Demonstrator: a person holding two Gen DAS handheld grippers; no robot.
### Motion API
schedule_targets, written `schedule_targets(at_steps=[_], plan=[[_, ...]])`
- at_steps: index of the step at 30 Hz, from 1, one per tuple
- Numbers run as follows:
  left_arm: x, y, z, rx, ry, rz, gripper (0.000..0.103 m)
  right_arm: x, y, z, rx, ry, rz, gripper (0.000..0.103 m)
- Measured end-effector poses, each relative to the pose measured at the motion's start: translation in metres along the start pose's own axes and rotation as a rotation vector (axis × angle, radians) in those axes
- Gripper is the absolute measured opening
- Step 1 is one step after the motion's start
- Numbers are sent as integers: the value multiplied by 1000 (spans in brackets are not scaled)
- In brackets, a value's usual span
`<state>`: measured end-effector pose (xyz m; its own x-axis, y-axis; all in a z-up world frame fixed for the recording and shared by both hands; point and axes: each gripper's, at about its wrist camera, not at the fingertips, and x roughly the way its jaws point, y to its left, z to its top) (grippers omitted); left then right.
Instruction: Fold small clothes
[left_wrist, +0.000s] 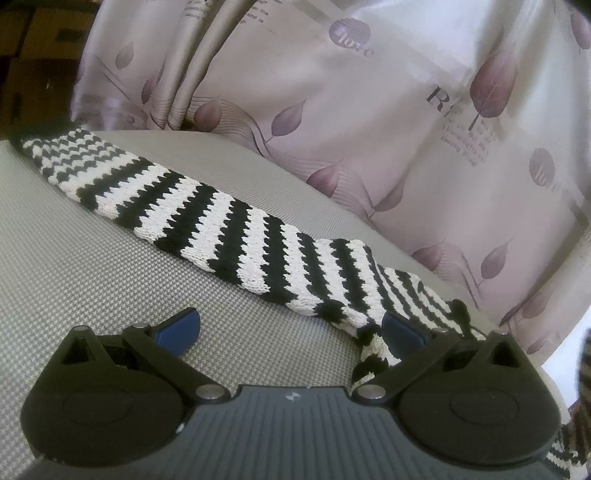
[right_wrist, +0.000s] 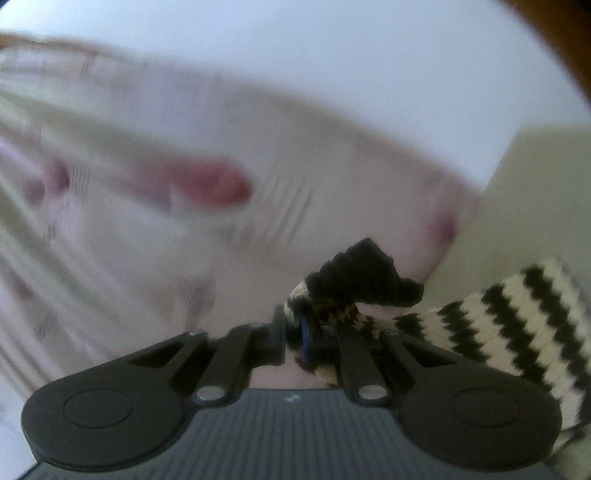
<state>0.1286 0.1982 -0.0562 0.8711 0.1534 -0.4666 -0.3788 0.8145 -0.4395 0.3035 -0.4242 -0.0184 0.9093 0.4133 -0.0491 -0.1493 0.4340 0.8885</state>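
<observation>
Left gripper (left_wrist: 290, 332) low over a grey woven surface (left_wrist: 92, 266), jaws spread wide, nothing between them. Blue pads: left pad (left_wrist: 179, 328) over bare surface, right pad (left_wrist: 400, 332) at the near end of a black-and-white striped knit (left_wrist: 221, 218), overlapping its bunched edge; contact can't be told. Knit lies flat in a long band, running from far left across to near right, its near end rumpled beside the right finger. Behind it hangs a pale curtain (left_wrist: 369, 110) printed with purple leaves and lettering, folded in pleats.
</observation>
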Motion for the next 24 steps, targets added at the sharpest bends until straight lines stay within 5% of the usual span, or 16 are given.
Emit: schedule_targets(at_steps=[10, 15, 18, 21, 24], plan=[[-1, 4, 0, -26, -5, -34, 103, 85, 26, -146, -184, 275, -40, 8], [-1, 6, 0, -42, -10, -48, 103, 107, 60, -218, -617, 387, -117, 13], [-2, 6, 0, -45, -11, -49, 103, 103, 82, -263, -949, 455, -119, 36], [0, 4, 0, -36, -4, -50, 103, 78, 90, -293, -1179, 448, -75, 75], [0, -4, 2, 18, 21, -109, 103, 51, 88, -300, -1320, 397, -98, 81]])
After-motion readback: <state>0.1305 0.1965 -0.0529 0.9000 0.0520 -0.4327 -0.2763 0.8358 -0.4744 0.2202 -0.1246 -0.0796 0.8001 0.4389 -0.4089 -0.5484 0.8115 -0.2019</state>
